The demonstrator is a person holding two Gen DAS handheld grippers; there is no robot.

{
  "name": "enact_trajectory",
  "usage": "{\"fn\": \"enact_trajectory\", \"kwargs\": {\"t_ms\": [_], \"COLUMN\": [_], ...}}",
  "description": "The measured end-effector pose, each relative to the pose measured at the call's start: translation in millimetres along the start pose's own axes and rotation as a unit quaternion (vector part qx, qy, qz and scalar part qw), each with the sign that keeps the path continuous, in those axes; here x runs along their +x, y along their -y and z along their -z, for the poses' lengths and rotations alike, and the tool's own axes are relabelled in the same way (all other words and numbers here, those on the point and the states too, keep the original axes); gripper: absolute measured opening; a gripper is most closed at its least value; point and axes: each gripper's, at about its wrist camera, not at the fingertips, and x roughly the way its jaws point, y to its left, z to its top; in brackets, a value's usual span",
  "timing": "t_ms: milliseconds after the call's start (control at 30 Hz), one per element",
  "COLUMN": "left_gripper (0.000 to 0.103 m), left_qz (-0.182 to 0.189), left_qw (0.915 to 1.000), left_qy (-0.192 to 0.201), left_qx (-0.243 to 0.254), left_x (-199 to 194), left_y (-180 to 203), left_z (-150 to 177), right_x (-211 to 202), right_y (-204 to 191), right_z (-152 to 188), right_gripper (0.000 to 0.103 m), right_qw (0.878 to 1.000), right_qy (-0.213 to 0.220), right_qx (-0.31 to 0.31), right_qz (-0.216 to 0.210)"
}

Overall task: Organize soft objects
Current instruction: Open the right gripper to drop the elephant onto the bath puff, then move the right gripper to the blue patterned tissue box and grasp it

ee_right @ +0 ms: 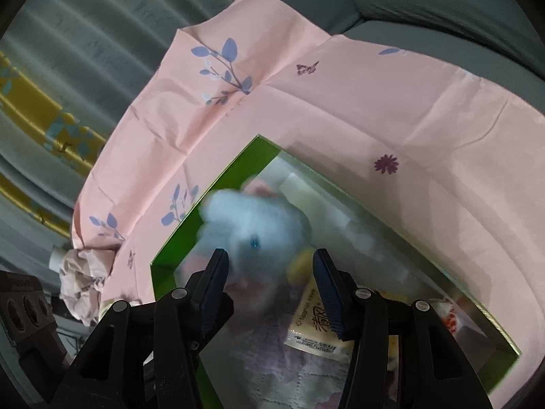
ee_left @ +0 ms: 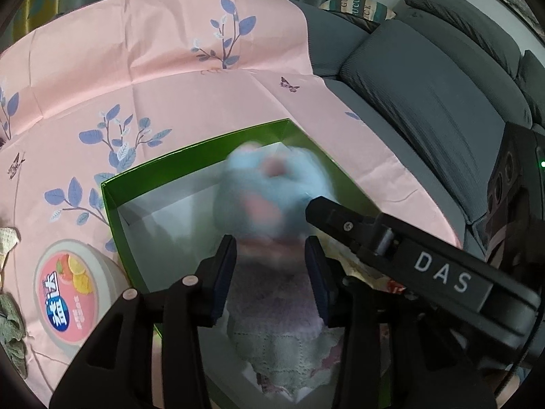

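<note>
A pink floral cloth [ee_left: 163, 68] is lying spread ahead of the claw, its creases catching soft, even light. Beyond its far edge, grey-green curtains [ee_right: 85, 34] are hanging in folds, with a yellow patterned band [ee_right: 30, 109] showing off to the left. To the right, a grey sofa [ee_left: 425, 78] is sitting, a striped cushion [ee_left: 361, 8] resting on it.

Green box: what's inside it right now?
In the green box: a blurred blue plush toy, a lilac towel over a pale quilted cloth, and a tissue pack. The cloths cover most of the floor, so anything beneath is hidden.
</note>
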Motion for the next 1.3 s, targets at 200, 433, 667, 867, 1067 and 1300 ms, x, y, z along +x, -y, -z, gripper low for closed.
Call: {"fn": "enact_trajectory", "kwargs": {"t_ms": [200, 433, 667, 867, 1067, 1300], "left_gripper": [0.062, 0.082, 0.091, 0.096, 0.096, 0.096], "left_qz": [0.002, 0.006, -0.004, -0.052, -0.112, -0.172], "left_qw": [0.9999, 0.9986, 0.9960, 0.9899, 0.9756, 0.9477], "left_qy": [0.011, 0.048, 0.089, 0.126, 0.158, 0.160], "left_qx": [0.012, 0.020, -0.002, -0.038, -0.104, -0.216], "left_x": [-18.9, -67.2, -123.6, -172.9, -216.1, -232.9], "left_y": [5.1, 5.6, -18.0, -59.9, -121.9, -202.6], "left_z": [5.1, 9.2, 17.9, 39.7, 65.3, 99.2], "right_x": [-17.4, -44.8, -70.8, -85.4, -82.9, -48.2], "right_y": [-2.6, -20.0, -55.4, -94.8, -150.2, -220.1], "right_z": [1.5, 6.2, 20.7, 43.5, 72.6, 113.8], "right_gripper": [0.054, 0.075, 0.087, 0.088, 0.089, 0.089], "right_qw": [1.000, 0.998, 0.993, 0.987, 0.975, 0.955], "right_qy": [0.021, 0.058, 0.092, 0.097, 0.061, -0.026], "right_qx": [-0.005, -0.024, -0.070, -0.118, -0.183, -0.255], "right_qz": [0.001, -0.001, -0.020, -0.057, -0.108, -0.148]}}
